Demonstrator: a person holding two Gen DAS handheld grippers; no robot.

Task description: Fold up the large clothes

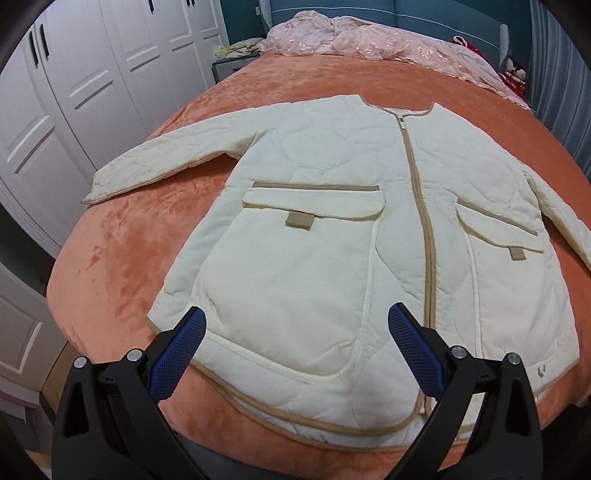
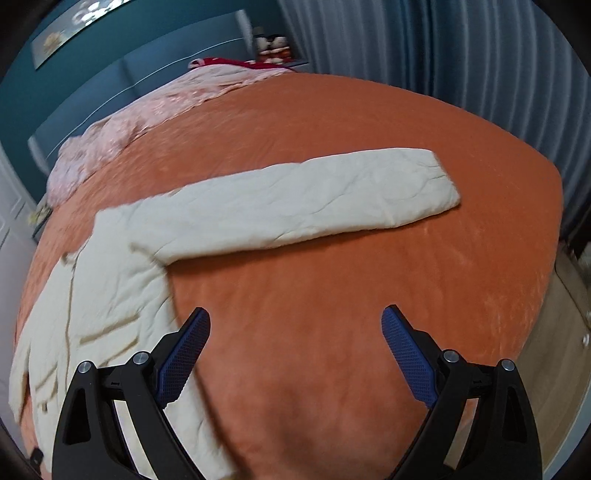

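Observation:
A cream quilted jacket with tan trim, a zipped front and two flap pockets lies flat and face up on an orange bed. Its left sleeve stretches out to the left. My left gripper is open and empty, hovering above the jacket's hem. In the right wrist view the jacket's body lies at the left and its right sleeve stretches out to the right. My right gripper is open and empty above bare orange bedding, right of the jacket's side.
A crumpled pink blanket lies at the head of the bed against a blue headboard. White wardrobe doors stand at the left. Blue curtains hang beyond the bed's right side. Wooden floor shows at the right.

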